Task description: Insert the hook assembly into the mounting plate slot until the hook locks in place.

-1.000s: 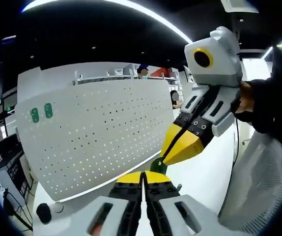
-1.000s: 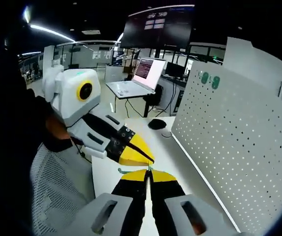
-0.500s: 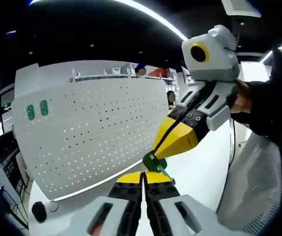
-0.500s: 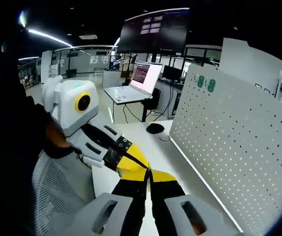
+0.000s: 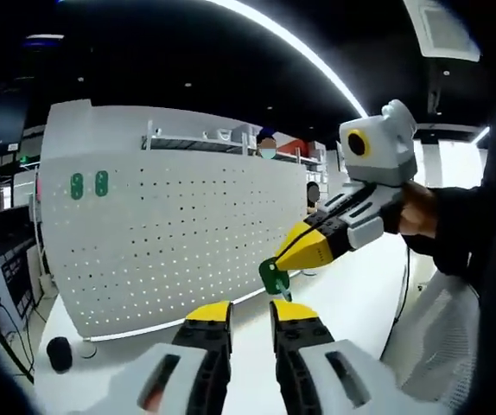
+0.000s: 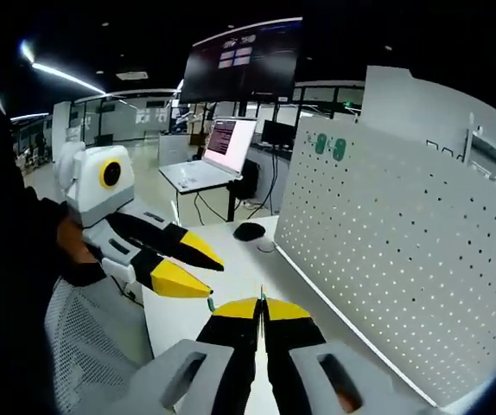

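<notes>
While the white pegboard (image 5: pixel 170 233) stands upright along the far side of the white table (image 5: pixel 352 303), the right gripper (image 5: pixel 276 262) is held out level before it, its yellow jaws pinched on the green hook assembly (image 5: pixel 273 277). The left gripper (image 6: pixel 209 272) is seen with jaws parted, holding nothing.

a green hook (image 5: pixel 273 277) is showing at mid frame against a white pegboard (image 5: pixel 179 233) dotted with rows of dark holes, two green tabs (image 5: pixel 89 184) sitting at its upper left. both tongs, left (image 5: pixel 250 316) and right (image 6: pixel 262 304), are showing yellow tips on black and white bodies. the table (image 5: pixel 352 303) is looking white.
</notes>
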A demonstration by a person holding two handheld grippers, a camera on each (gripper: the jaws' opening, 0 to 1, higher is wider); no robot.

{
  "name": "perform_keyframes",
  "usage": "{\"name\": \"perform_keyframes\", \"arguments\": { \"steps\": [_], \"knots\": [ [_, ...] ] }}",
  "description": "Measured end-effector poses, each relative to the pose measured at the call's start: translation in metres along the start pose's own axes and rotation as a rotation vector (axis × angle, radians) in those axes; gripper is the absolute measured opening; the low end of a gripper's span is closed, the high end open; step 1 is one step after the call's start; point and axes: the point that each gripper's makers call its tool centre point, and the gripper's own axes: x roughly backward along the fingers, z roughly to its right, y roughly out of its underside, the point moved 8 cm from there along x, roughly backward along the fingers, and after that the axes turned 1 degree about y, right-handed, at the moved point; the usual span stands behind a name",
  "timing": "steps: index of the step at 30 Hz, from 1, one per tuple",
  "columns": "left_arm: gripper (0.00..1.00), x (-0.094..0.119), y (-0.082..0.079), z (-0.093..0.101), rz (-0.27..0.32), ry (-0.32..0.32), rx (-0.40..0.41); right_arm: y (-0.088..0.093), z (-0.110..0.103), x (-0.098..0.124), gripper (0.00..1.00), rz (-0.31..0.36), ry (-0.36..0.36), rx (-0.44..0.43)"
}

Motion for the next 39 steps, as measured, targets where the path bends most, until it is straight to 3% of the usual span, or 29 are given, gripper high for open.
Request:
{"name": "perform_keyframes", "arguments": {
  "steps": [9, 20, 39],
  "knots": [
    [0.25, -0.002, -0.008, 0.009, 0.05, 0.015, 0.005, -0.004, 0.002, 0.001, 0.0, 0.052, 0.015, -0.094],
    [0.18, -0.007, -0.014, 0.009, 0.081, -0.013, -0.02, -0.01, -0.005, -0.003, 0.0, 0.109, -0.039, -0.242],
    [0.05, -0.009, -0.016, 0.007, 0.09, -0.038, -0.055, -0.016, -0.018, -0.006, 0.0, 0.141, -0.074, -0.276]
  ]
}}
